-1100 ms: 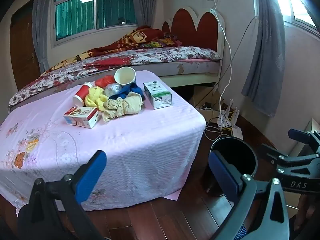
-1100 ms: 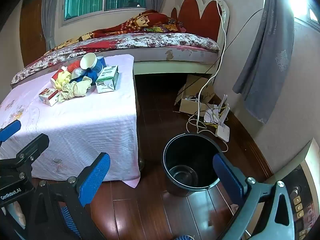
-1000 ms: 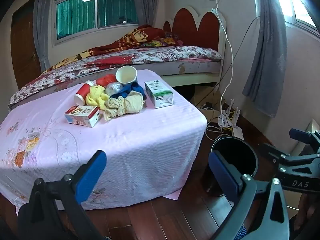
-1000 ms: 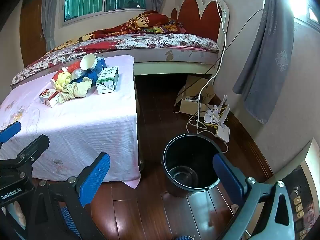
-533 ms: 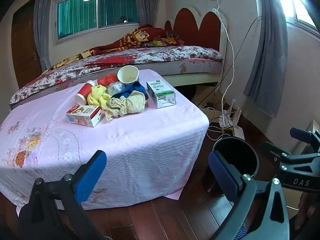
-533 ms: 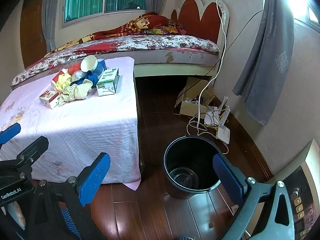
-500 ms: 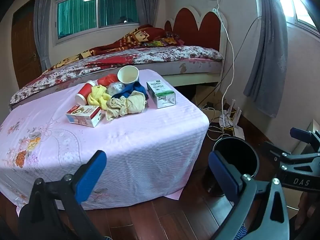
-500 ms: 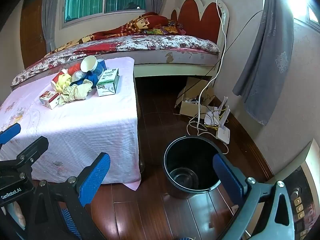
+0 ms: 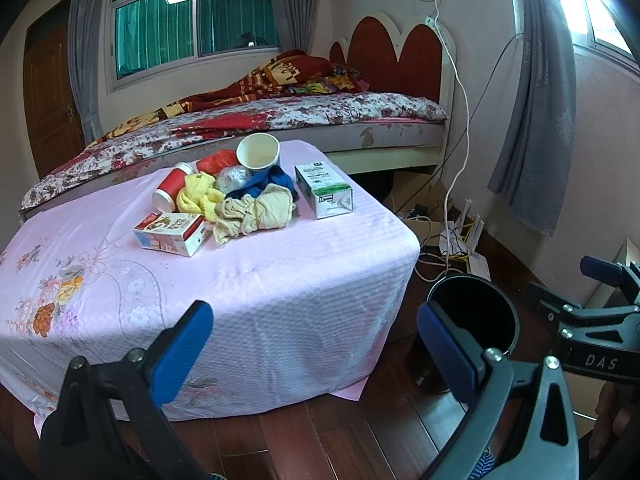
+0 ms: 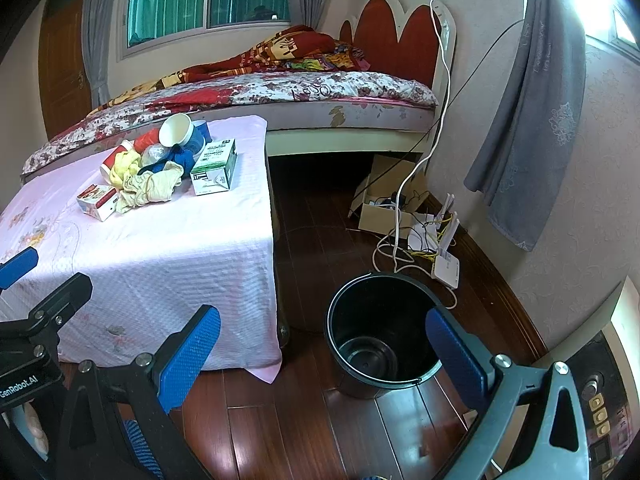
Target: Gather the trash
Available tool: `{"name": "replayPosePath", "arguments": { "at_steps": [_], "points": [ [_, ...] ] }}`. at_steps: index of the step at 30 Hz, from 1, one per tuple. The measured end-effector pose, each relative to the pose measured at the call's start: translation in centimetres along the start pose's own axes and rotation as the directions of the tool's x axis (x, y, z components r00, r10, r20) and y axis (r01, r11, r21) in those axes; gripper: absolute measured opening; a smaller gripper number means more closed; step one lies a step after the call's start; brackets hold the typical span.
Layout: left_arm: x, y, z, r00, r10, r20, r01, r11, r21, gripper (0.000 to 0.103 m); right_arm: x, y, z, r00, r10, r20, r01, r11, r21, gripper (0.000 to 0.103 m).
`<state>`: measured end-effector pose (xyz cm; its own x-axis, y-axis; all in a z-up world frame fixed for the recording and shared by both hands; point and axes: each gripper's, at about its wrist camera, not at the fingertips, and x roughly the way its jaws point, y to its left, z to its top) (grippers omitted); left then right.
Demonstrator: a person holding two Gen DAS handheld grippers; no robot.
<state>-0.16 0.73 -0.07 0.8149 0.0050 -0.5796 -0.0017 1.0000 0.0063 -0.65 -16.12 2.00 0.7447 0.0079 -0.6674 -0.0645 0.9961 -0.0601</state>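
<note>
A pile of trash lies on a table with a pink cloth: a green-white carton, a red-white box, a white paper cup, a red cup, yellow, beige and blue cloths. A black bucket stands on the floor right of the table, seemingly empty. My left gripper is open and empty, low before the table's near edge. My right gripper is open and empty, above the floor beside the bucket.
A bed with a red headboard stands behind the table. Cables, a router and a cardboard box lie on the wooden floor by the wall. A grey curtain hangs at right.
Both grippers have drifted slightly; the table and trash pile sit a little closer and more to the right in the left wrist view. Both stay open and empty.
</note>
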Motion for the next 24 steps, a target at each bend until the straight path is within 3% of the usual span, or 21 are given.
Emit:
{"name": "replayPosePath", "arguments": {
  "at_steps": [24],
  "points": [
    [-0.03, 0.51, -0.01, 1.0, 0.002, -0.004, -0.002, 1.0, 0.002, 0.102, -0.08, 0.06, -0.01, 1.0, -0.001, 0.002, 0.001, 1.0, -0.003, 0.103]
  ]
}}
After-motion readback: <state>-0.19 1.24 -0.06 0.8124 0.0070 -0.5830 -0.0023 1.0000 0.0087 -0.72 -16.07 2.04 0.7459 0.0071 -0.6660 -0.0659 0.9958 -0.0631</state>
